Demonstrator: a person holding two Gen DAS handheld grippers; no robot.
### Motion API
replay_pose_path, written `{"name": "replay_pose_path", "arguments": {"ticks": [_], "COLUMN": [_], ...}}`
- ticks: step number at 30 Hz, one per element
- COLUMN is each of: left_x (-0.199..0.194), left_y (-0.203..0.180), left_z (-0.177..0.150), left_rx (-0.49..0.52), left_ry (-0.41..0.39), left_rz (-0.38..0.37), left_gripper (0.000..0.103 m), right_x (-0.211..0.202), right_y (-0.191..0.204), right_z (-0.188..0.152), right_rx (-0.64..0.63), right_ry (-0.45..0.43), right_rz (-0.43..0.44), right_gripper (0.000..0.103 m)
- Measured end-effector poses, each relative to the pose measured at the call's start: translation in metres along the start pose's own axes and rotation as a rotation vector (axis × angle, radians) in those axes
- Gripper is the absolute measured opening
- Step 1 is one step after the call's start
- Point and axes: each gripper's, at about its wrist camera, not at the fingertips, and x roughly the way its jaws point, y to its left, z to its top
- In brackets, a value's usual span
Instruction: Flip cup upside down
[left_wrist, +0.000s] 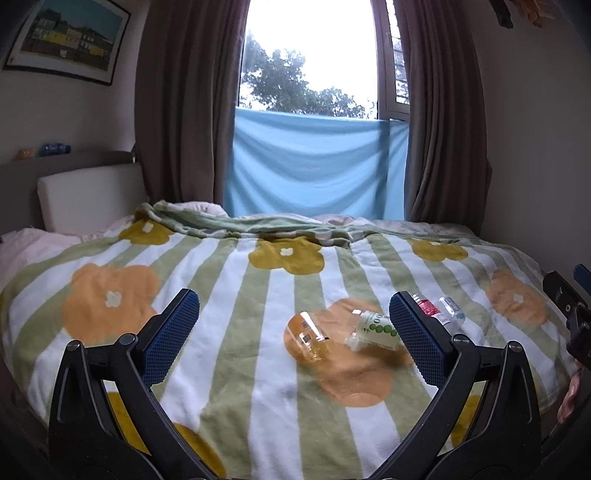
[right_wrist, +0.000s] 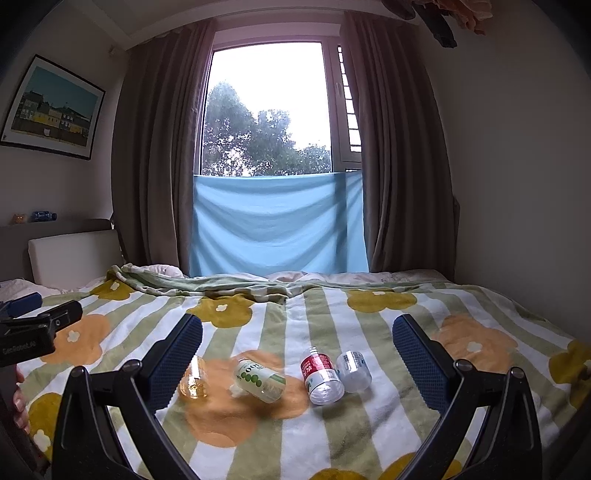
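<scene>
Bedspread (right_wrist: 295, 435) below both grippers' wide, empty jaws.

My two wrist cameras look low across the bed (left_wrist: 258, 369) toward the window (right_wrist: 269, 110), sharing the bottles (right_wrist: 321, 373), the left one nearer.

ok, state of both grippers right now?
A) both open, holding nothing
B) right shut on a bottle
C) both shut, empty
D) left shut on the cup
A: the left gripper and right gripper both have their jaws spread wide with only blanket between them, and the clear cup lies untouched on its side.
</scene>
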Motion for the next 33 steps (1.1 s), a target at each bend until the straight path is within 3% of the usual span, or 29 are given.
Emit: {"name": "replay_pose_path", "arguments": {"ticks": [8,17,25,31,33], "left_x": [0.13,0.287,0.335,0.349,0.351], "left_y": [-0.005,-0.011,0.001,0.004,0.0], "left_z": [-0.003,-0.043,-0.079,-0.091,-0.09], "left_rx": [-0.055,-0.056,-0.155,-0.251,-0.243], "left_ry": [0.265,0.638,0.829,0.894,0.897], "left_rz": [-0.02,0.055,0.052,-0.031,-0.032], "left_gripper": [0.103,0.102,0.095,0.067,0.064], "right_x": [0.02,0.046,0.066,0.072,0.071], "right_y": [-0.012,-0.031,-0.044,-0.045,-0.043], "right_z": [-0.023,-0.049,-0.068,-0.076,-0.075], "right_rx": [0.006,0.042,0.076,0.075,0.075], "right_ry": [0.035,0.096,0.148,0.18,0.181], "right_rz": [0.047,0.093,0.121,0.137,0.139], "right_gripper": [0.103,0.103,0.103,0.103,0.103]}}
